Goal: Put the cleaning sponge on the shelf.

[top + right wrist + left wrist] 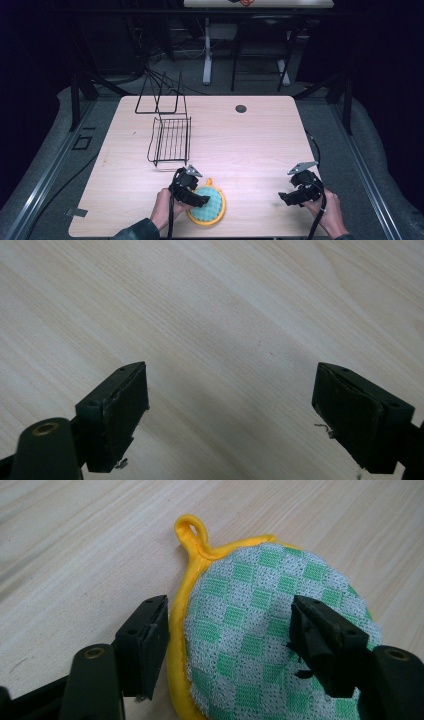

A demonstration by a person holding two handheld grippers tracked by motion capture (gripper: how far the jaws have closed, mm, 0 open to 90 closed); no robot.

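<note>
High view: round potholder [207,206], yellow rim w/ green-checked face, lies near front edge of desk [250,145]. Left gripper [192,192] over it, fingers spread, straddling its left part. Right gripper [295,195] well apart, fingers spread above bare desk. Wire rack [170,140] behind.

high view: overhead, facing forward-down | gripper views: close, facing table [250,140]
</note>
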